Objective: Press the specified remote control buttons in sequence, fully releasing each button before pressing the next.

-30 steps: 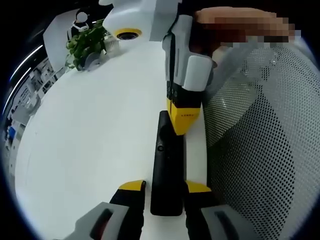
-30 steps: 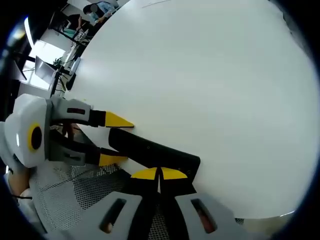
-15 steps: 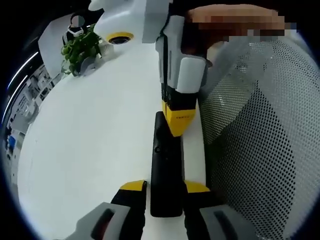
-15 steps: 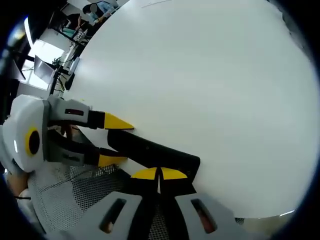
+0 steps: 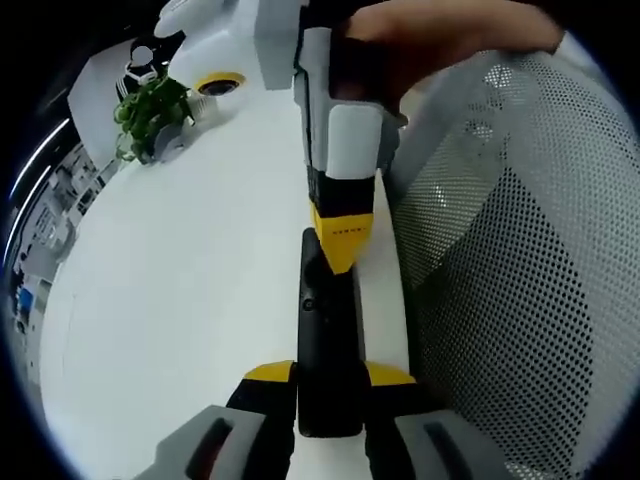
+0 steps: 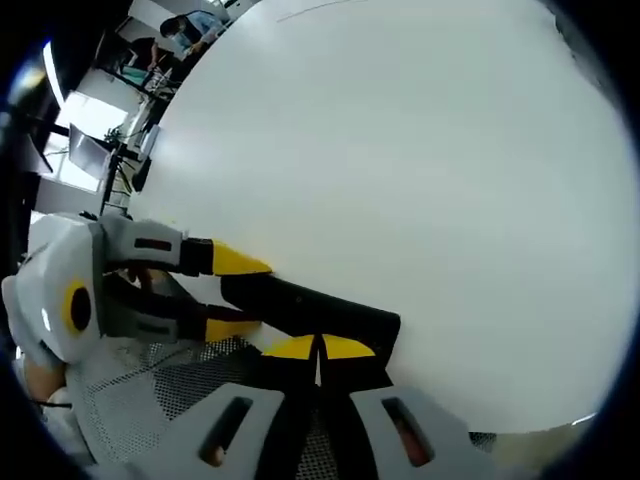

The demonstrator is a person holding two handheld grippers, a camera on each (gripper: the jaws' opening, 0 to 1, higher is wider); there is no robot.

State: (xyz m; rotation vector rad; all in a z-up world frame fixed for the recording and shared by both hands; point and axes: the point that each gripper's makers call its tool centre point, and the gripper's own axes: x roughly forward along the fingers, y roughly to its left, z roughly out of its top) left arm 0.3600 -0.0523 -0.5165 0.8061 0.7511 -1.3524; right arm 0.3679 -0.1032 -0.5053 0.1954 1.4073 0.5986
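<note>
**Black remote pinned between two grippers at the table edge**

Black and slim, the remote control [image 5: 328,340] lies on the white table [image 5: 180,300] close to its edge, beside a grey mesh chair back [image 5: 510,300]. Far left in the left gripper view, a green plant [image 5: 148,110] stands at the table's far side. The left gripper [image 5: 330,378] has its yellow-tipped jaws clamped on the near end of the remote, one on each long side. Further along, the right gripper [image 5: 340,245] comes down from above with its yellow tip on the remote's upper face. In the right gripper view, the left gripper [image 6: 225,295] enters from the left, straddling the remote [image 6: 310,310], while the right gripper [image 6: 318,348] has its jaws pressed together, tips touching the remote.
</note>
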